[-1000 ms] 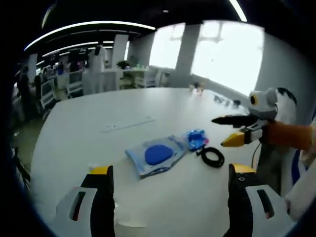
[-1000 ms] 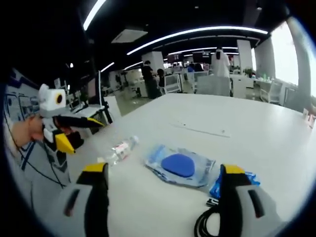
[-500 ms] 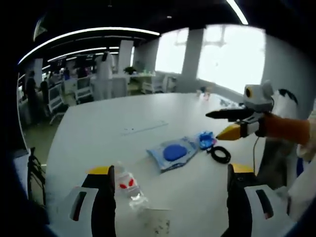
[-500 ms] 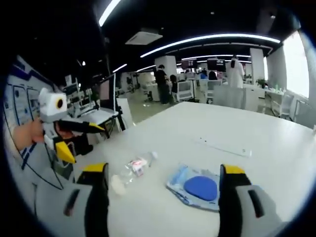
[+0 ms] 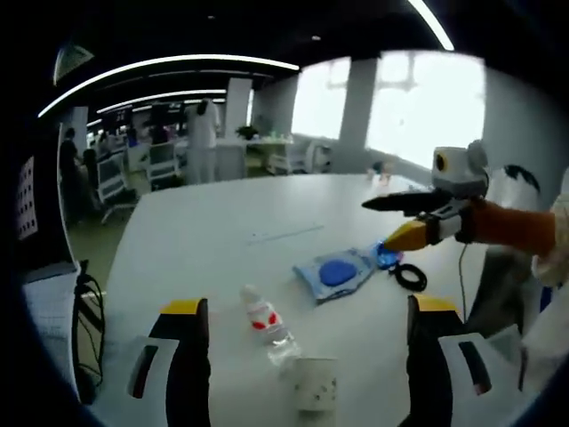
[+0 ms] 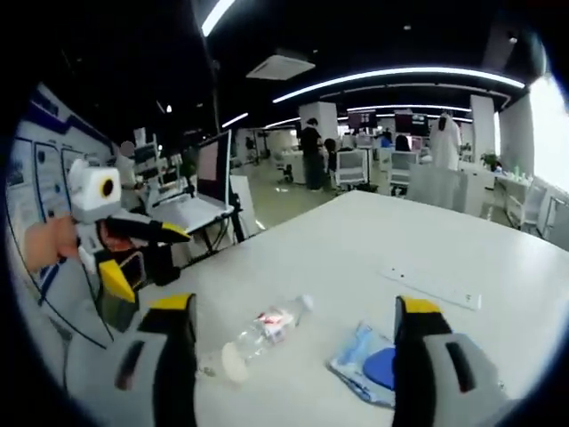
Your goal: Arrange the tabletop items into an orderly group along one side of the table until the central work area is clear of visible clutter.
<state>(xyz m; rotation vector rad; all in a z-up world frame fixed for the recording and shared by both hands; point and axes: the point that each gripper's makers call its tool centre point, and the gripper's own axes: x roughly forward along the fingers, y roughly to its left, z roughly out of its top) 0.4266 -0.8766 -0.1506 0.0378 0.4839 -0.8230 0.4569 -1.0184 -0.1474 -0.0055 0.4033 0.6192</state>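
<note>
The wide white counter (image 5: 204,240) spreads through both views, its middle mostly bare, with the clutter gathered near the edge closest to the person. On it in the left gripper view, the largest item is a clear plastic pouch with a round blue pad inside (image 5: 336,273), lying flat toward the right. The same pouch (image 6: 366,366) sits low in the right gripper view, partly behind that view's own right jaw. Just beside the pouch's far right end is a small blue wrapped packet (image 5: 384,256), and near that lies a black coiled cable (image 5: 410,277). A clear plastic water bottle with a red and white label (image 5: 266,324) lies on its side nearer the camera, well apart from the pouch; in the right gripper view it (image 6: 262,334) lies left of the pouch, cap pointing away. A white paper cup (image 5: 315,382) stands upright just beside the bottle's base.

The left tool (image 5: 302,356) has its black, yellow-tipped jaws spread wide with nothing between them, hovering above the bottle and cup. The right tool (image 6: 293,356) is likewise spread wide and empty, above the bottle and pouch; from the left gripper view it (image 5: 404,218) hangs over the blue packet.
</note>
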